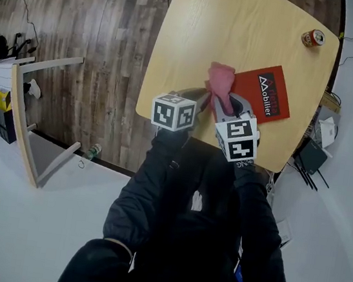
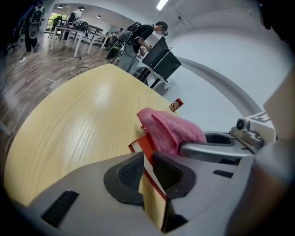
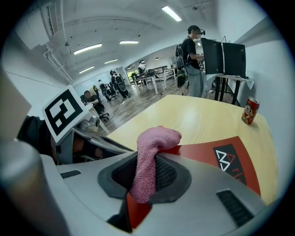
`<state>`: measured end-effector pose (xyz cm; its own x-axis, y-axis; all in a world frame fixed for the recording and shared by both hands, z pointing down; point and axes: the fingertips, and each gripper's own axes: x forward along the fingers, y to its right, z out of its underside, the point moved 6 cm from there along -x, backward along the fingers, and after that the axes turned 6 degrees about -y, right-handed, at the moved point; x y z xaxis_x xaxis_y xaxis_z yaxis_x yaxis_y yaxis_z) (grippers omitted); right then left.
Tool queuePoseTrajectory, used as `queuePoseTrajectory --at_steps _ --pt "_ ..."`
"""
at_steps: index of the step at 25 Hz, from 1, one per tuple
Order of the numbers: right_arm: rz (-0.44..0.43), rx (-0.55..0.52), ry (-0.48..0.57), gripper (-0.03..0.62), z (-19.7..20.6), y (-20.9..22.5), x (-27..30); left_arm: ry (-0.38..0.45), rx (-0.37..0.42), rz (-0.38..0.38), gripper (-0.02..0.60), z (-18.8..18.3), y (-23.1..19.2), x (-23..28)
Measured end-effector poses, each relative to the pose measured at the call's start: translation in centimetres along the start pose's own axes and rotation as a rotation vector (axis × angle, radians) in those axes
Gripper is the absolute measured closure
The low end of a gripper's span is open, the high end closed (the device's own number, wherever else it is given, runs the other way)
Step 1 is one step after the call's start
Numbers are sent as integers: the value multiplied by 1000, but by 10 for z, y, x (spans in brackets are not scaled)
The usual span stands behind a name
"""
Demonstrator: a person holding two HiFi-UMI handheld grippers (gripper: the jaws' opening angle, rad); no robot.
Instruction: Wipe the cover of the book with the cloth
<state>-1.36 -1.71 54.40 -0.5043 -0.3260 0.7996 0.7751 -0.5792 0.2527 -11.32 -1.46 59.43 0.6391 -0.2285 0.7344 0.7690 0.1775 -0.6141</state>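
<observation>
Red paperback book, pale wooden tabletop's near edge: clamping w/ L gripper, clenching pink terry cloth in R gripper; wiping prob. just starting.

In the head view the book's corner at 8 o'clock is hidden under the cloth and the right gripper. The tabletop is cut off at 12 o'clock by the view's edge. The can's print is too small to read.

My head camera looks steeply down on the pale wooden table. Both gripper views sit close, sharing the pink cloth and red book.
</observation>
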Motion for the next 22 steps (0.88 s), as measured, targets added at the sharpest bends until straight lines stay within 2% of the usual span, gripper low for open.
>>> queuePoseTrajectory --at_steps 9,22 --pt "-6 34 -46 510 19 -7 10 -9 -15 12 503 -1 -2 0" --pt "9 98 -75 510 68 -18 -19 -3 -31 -5 503 0 -1 0"
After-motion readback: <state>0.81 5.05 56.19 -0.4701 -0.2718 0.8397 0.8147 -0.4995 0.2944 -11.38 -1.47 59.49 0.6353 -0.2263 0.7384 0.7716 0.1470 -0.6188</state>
